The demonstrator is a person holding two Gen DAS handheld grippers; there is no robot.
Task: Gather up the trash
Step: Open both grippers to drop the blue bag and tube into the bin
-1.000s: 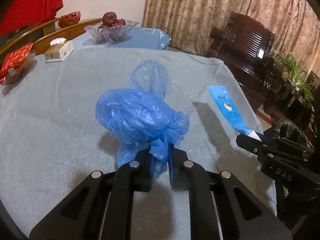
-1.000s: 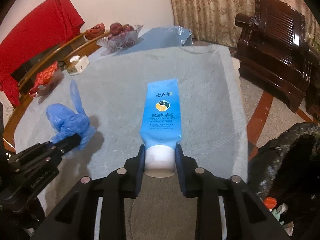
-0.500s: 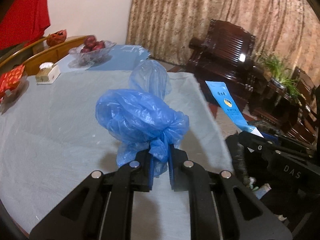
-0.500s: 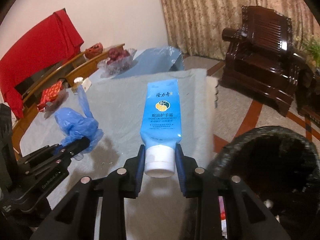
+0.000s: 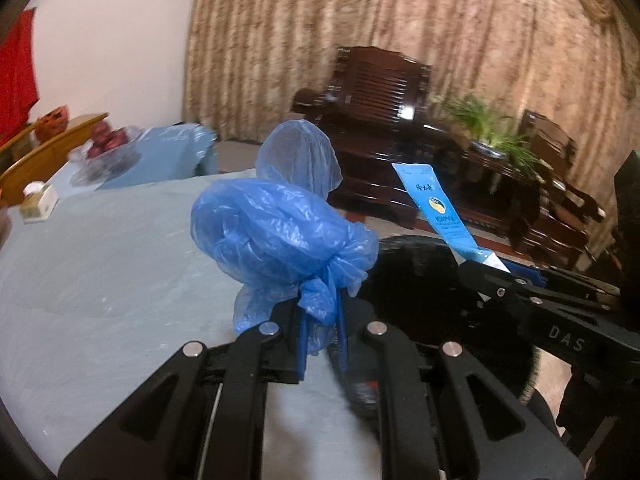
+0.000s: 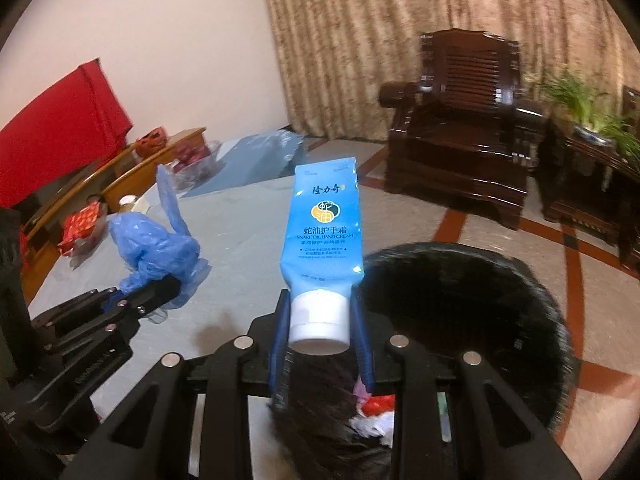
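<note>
Left gripper (image 5: 320, 334) closed on the knot of the blue plastic bag (image 5: 280, 236), near the black trash bin (image 6: 460, 300); right gripper (image 6: 320, 336) clamped on the cap of the hand cream tube (image 6: 322, 224), above the bin's left rim. Risk for the bag: still partly over the counter (image 5: 100, 264), so possibly falling outside if let go now. Risk for the tube: bouncing off the rim to the floor.

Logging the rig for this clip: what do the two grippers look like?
Both are matte black linkage frames with silver round pivot pins. The left gripper and right gripper each carry thin blue fingers. White "DAS" lettering marks the right one's side. No cables or sleeves show.
</note>
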